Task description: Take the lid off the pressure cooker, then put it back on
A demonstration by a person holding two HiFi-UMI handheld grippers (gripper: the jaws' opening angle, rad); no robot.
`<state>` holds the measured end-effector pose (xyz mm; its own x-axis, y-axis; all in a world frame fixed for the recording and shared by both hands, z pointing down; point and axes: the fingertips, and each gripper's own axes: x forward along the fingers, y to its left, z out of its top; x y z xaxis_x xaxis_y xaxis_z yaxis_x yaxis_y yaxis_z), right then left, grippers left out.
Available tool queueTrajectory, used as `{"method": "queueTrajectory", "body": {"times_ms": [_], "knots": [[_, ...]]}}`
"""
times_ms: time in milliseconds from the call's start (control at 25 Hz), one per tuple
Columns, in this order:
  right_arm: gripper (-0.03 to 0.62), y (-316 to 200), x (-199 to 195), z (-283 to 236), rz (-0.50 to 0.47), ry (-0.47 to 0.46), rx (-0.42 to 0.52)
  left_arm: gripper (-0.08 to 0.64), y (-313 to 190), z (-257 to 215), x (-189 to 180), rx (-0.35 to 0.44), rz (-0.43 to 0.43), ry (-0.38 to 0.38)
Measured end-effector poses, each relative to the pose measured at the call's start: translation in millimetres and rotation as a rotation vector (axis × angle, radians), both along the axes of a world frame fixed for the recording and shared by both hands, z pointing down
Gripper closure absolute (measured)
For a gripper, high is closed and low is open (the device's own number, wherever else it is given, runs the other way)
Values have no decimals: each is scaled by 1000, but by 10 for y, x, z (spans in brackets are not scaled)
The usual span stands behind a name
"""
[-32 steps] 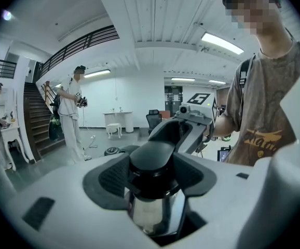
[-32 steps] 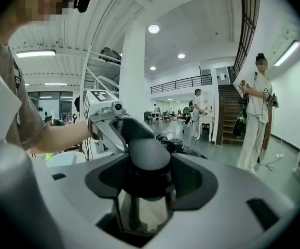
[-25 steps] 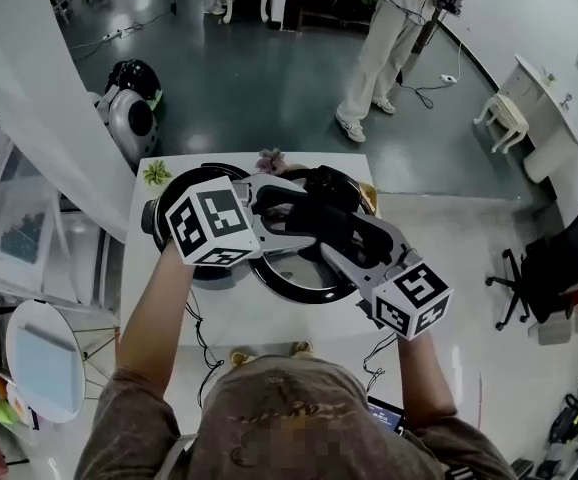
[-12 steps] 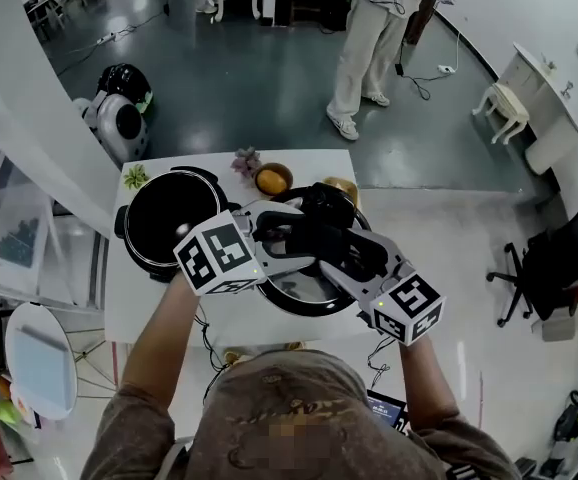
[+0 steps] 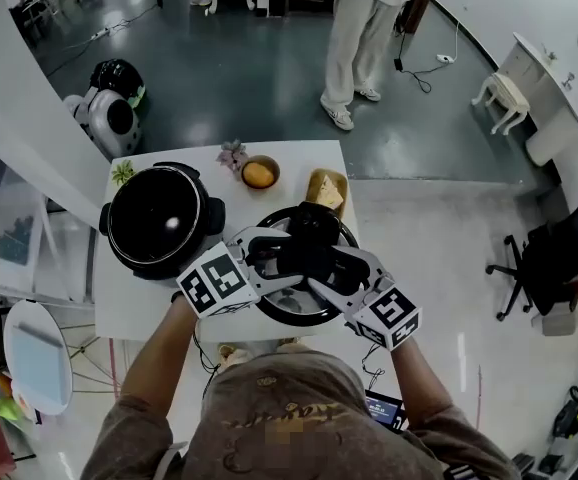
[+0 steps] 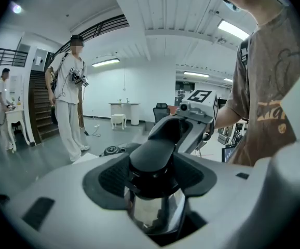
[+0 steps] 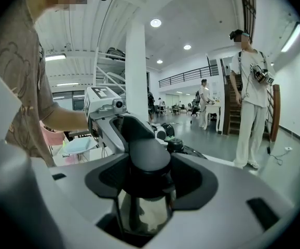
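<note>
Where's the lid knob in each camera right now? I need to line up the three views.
Head view: lid knob at centre, where the two sets of jaws meet, right of the open cooker pot.
Left gripper view: lower centre, gripped between the jaws.
Right gripper view: lower centre, gripped between the jaws.
Shared landmark: standing person in white, top of head view, left in left gripper view, right in right gripper view.

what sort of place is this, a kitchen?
Probably not: it looks like an open office or lab hall, with a glossy grey floor, a staircase, an office chair and a small white table.
</note>
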<state>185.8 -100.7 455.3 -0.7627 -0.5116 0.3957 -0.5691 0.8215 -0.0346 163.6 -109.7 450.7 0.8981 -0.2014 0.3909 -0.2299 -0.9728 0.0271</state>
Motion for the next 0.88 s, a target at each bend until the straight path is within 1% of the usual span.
{"method": "queueTrajectory", "body": {"times_ms": [80, 160, 280, 480, 880], "knots": [[339, 17, 18, 136, -10, 19, -18, 291, 4, 121, 9, -12, -10, -5], [339, 29, 27, 254, -17, 28, -17, 291, 22, 249, 18, -26, -20, -9], [339, 47, 16, 401, -24, 22, -4, 291, 60, 435, 25, -45, -32, -18], [339, 101, -1, 705, -32, 19, -19, 290, 120, 743, 15, -73, -47, -33], [339, 128, 6, 1296, -54, 77, -41, 287, 156, 1332, 39, -105, -83, -39]]}}
